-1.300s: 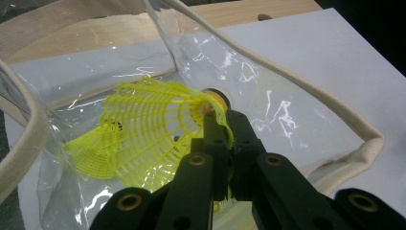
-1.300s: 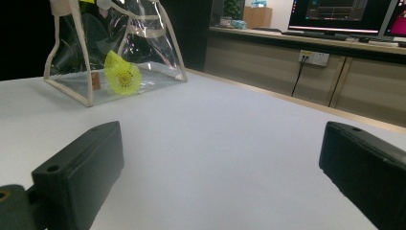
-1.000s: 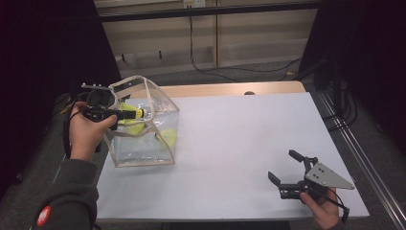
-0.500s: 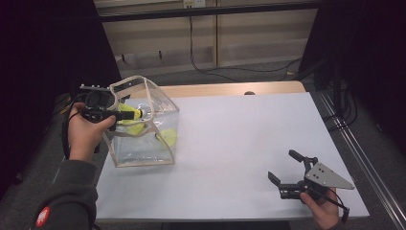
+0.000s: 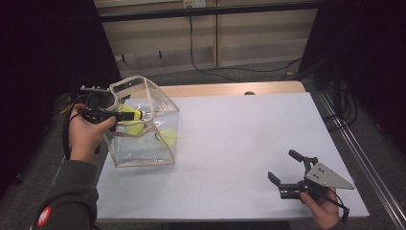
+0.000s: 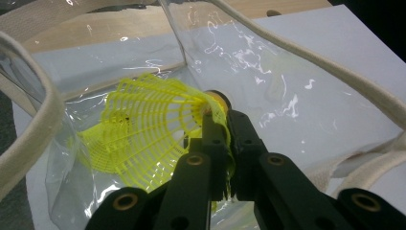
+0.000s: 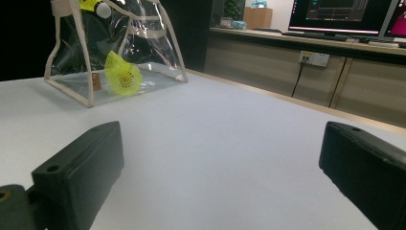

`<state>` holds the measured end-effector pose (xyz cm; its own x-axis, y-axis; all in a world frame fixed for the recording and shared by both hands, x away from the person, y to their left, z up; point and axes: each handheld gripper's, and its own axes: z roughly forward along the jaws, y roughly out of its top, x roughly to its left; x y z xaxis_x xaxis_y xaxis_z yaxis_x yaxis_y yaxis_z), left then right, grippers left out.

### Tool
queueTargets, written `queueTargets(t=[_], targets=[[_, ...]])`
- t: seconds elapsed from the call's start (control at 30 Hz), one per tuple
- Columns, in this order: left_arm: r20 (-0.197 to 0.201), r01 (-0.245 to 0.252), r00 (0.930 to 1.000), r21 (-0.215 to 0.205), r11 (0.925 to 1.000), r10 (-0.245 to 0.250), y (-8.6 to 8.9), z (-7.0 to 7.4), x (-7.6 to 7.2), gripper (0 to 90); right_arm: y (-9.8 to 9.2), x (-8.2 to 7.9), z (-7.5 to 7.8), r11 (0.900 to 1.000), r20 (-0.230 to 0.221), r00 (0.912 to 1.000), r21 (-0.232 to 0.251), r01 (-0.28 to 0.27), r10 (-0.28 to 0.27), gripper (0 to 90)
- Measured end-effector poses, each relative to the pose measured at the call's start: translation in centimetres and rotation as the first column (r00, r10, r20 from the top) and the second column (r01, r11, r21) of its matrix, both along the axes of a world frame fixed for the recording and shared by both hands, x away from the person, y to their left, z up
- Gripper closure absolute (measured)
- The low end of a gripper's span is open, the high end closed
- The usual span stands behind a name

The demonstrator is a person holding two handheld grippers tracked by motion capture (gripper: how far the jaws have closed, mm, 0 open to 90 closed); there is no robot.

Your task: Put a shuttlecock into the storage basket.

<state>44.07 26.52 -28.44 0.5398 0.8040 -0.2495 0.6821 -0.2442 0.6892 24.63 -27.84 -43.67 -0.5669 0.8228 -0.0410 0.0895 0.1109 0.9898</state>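
Observation:
A clear plastic bag [image 5: 143, 148] with cream trim stands at the table's left. My left gripper [image 5: 138, 115] reaches into it through the top and is shut on a yellow shuttlecock [image 5: 128, 115]. In the left gripper view the jaws [image 6: 225, 120] pinch the mesh skirt of that shuttlecock [image 6: 143, 120] just behind its cork. A second yellow shuttlecock [image 5: 167, 137] lies on the bag's bottom, also seen in the right gripper view [image 7: 123, 76]. My right gripper [image 5: 284, 165] rests low at the table's near right, open, with nothing between its pads [image 7: 81, 163].
The white table top [image 5: 239, 139] spreads between the bag and my right gripper. A wooden strip [image 5: 230, 88] edges its far side. Cabinets with cables stand behind; in the right gripper view monitors [image 7: 344, 14] sit on a counter.

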Motion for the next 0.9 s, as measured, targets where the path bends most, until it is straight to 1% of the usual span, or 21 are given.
queueTargets(t=[0.2,0.27,0.33,0.43,0.53,0.6,0.63,0.7,0.73,0.77,0.83,0.9], targets=[[0.007,0.003,1.0000,0.006,1.0000,-0.003,-0.1,0.0,0.1,85.9,0.0,0.0,0.0,1.000,0.001,1.0000,-0.002,0.002,-0.002,1.2],[0.003,0.003,1.0000,-0.001,1.0000,-0.003,0.0,0.0,0.0,85.9,0.0,0.0,0.0,1.000,0.001,1.0000,0.001,0.000,0.000,1.2],[0.006,0.002,1.0000,0.000,1.0000,-0.002,0.0,0.2,0.0,85.9,0.0,0.0,0.0,1.000,0.000,1.0000,0.002,0.002,-0.002,1.2],[0.012,-0.003,0.9999,-0.012,0.9999,0.003,-0.1,0.4,-0.1,84.8,0.0,0.0,0.0,1.000,0.000,1.0000,0.002,0.002,-0.002,1.2],[0.015,0.004,0.9999,-0.014,0.9999,-0.004,-0.2,0.8,-0.2,82.7,0.0,0.0,0.0,1.000,0.001,1.0000,-0.001,0.002,-0.002,1.2],[0.013,0.010,0.9999,-0.026,0.9996,-0.010,-0.2,1.1,-0.3,81.3,0.0,0.0,0.0,1.000,0.003,1.0000,-0.002,0.002,-0.002,1.2],[0.021,0.010,0.9997,-0.023,0.9997,-0.010,-0.3,1.2,-0.3,81.3,0.0,0.0,0.0,1.000,0.002,1.0000,-0.001,0.003,-0.003,1.2],[0.023,0.013,0.9996,-0.031,0.9994,-0.013,-0.3,1.5,-0.4,78.9,0.0,0.0,0.0,1.000,0.001,1.0000,-0.001,0.001,-0.001,1.2],[0.023,0.017,0.9996,-0.043,0.9989,-0.016,-0.3,1.7,-0.5,78.6,0.0,0.0,0.0,1.000,0.002,1.0000,-0.001,0.001,-0.001,1.2],[0.024,0.013,0.9996,-0.050,0.9987,-0.012,-0.4,1.8,-0.6,77.7,0.0,0.1,0.0,1.000,0.002,1.0000,0.000,0.002,-0.002,1.2],[0.027,0.017,0.9995,-0.048,0.9987,-0.016,-0.4,2.1,-0.6,75.1,0.0,0.1,0.0,1.000,0.003,1.0000,-0.002,0.001,-0.001,1.2],[0.036,0.017,0.9992,-0.058,0.9982,-0.015,-0.4,2.4,-0.7,71.8,0.0,0.1,0.0,1.000,0.003,1.0000,-0.003,0.002,-0.002,1.2]])
